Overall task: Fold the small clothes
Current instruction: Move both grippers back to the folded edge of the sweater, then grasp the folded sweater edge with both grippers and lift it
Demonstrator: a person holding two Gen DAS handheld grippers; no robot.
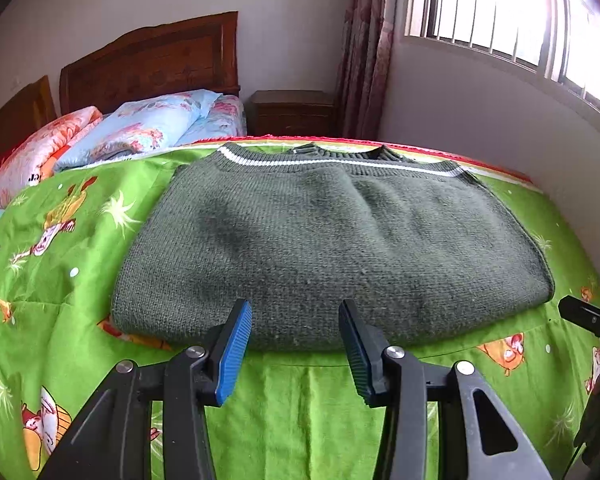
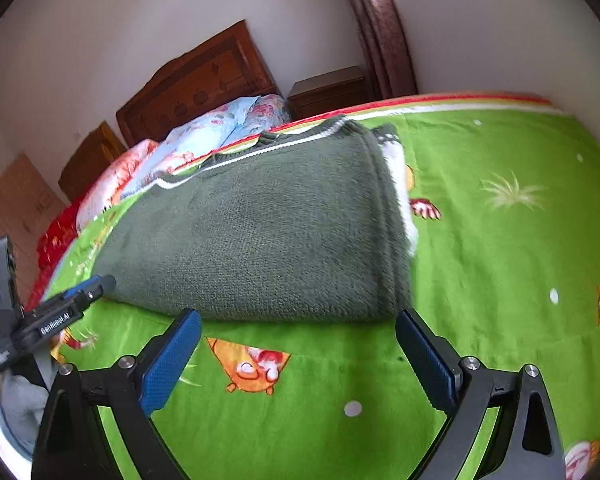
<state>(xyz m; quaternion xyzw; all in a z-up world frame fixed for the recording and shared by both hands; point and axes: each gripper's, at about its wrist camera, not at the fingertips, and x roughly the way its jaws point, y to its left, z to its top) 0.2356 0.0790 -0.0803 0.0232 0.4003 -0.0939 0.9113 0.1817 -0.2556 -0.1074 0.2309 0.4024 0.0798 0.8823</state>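
both tongs, left (image 1: 296, 320) and right (image 2: 298, 330), gape empty above the folded green sweater's (image 1: 320, 248) near edge.

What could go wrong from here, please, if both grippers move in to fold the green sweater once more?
The sweater is thick knit; open jaws of the left gripper may pinch only its top layer. The right gripper may snag the green bedcover beneath. The white piece sticking out could slip further.

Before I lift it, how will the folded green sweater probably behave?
The green sweater is a thick, soft knit, so it will probably sag and unfold if lifted by one edge. Its fuzzy surface should grip the pads, not slip. It looks bulky but probably light.
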